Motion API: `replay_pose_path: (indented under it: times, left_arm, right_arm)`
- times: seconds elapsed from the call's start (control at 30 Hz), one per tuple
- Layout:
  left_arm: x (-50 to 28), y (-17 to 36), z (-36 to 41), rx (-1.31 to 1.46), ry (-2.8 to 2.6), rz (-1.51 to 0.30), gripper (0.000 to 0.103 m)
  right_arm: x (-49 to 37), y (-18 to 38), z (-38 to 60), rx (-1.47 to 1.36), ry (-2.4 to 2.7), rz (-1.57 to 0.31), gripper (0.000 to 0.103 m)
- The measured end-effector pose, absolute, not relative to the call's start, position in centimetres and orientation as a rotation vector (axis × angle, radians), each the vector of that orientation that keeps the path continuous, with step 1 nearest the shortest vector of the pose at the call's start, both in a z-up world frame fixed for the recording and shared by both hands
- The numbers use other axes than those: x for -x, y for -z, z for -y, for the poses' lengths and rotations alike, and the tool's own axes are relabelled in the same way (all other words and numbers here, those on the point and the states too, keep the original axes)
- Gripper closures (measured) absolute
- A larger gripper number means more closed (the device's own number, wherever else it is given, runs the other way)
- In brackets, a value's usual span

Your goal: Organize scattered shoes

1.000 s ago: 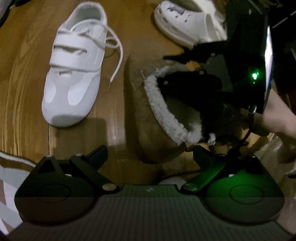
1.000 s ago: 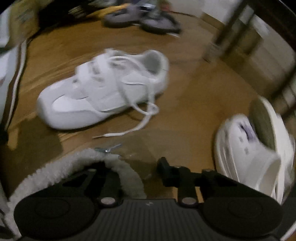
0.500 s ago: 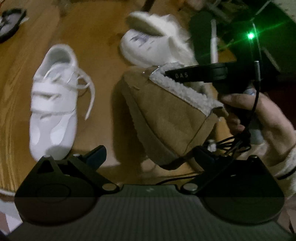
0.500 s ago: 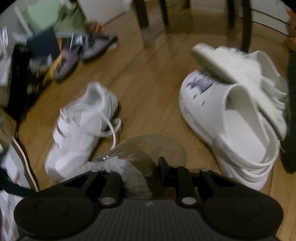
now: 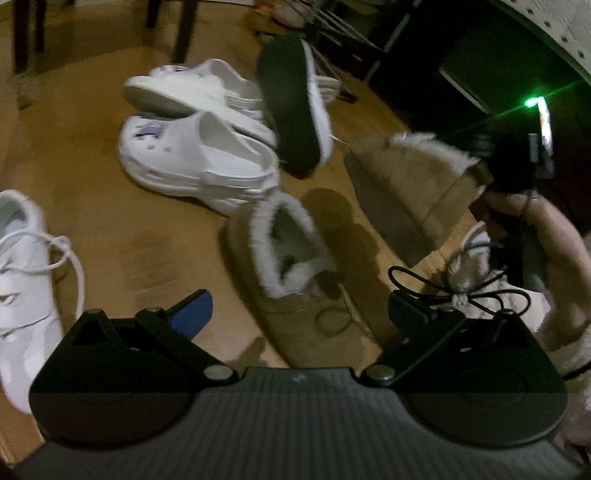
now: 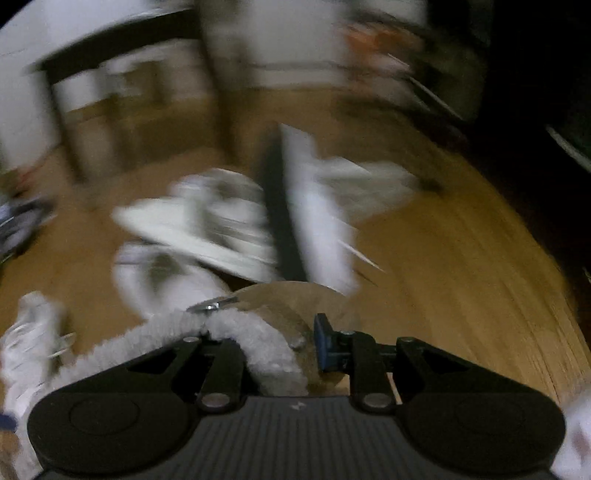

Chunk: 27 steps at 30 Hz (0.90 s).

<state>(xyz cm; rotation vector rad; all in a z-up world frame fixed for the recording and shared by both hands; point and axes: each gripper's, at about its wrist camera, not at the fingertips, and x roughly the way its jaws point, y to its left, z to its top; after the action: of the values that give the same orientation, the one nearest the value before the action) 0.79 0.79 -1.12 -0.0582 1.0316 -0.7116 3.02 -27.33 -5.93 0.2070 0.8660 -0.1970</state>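
My right gripper (image 6: 277, 350) is shut on the fleece collar of a tan slipper (image 6: 273, 306). In the left wrist view that held slipper (image 5: 406, 184) hangs tilted above the wooden floor at the right, with a hand (image 5: 554, 240) behind it. A second tan fleece-lined slipper (image 5: 295, 280) lies on the floor. My left gripper (image 5: 299, 310) is open just over it, one finger on each side of its heel end. Two white clogs (image 5: 195, 158) are stacked beyond, and a white shoe with a dark sole (image 5: 295, 110) leans against them.
A white strapped sneaker (image 5: 22, 277) lies at the left edge. Chair or table legs (image 5: 181, 29) stand at the back of the floor. Dark furniture (image 5: 480, 55) fills the right. The right wrist view is heavily motion-blurred.
The right gripper has carried its tan slipper up and to the right. The left view has swung right, bringing the second tan slipper between its fingers and pushing the sneaker to the edge.
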Motion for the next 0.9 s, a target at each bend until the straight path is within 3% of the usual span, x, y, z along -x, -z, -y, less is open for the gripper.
replay_pose_path:
  times: [0.07,0.17,0.33,0.4,0.43,0.57,0.7,0.87,0.9]
  left_arm:
    - [-1.1,1.6,0.7,0.022,0.711,-1.042,0.000]
    - [-1.3,2.8,1.9,-0.032,0.671,-1.094,0.000]
    - [-0.9,3.8,1.7,-0.020,0.657,-1.147,0.000]
    - [-1.0,4.1,1.3,-0.009,0.648,-1.156,0.000]
    - [-1.1,4.2,1.2,-0.008,0.642,-1.160,0.000]
    - [-1.4,4.5,1.0,-0.002,0.626,-1.173,0.000]
    - [-1.2,4.3,1.1,-0.003,0.637,-1.165,0.000]
    - [-1.3,4.1,1.6,0.000,0.669,-1.144,0.000]
    - [-1.2,4.0,1.7,0.003,0.678,-1.139,0.000]
  right_arm:
    - [-3.0,8.1,29.8,-0.306,0.291,-0.936,0.082]
    - [-3.7,11.7,32.1,-0.539,0.304,-1.088,0.056]
    - [-3.8,11.4,32.4,-0.530,0.085,-1.180,0.047]
    - [-3.8,11.3,32.6,-0.525,-0.004,-1.214,0.029]
    - [-3.9,11.3,32.6,-0.522,-0.049,-1.231,0.025]
    - [-3.9,9.2,32.4,-0.454,-0.256,-1.190,0.024]
    - [-3.8,6.3,30.6,-0.091,-0.449,-1.068,0.007]
    - [-4.6,7.5,30.0,0.205,-0.411,-1.030,0.008]
    - [-4.6,7.8,29.8,0.225,-0.441,-1.026,0.012]
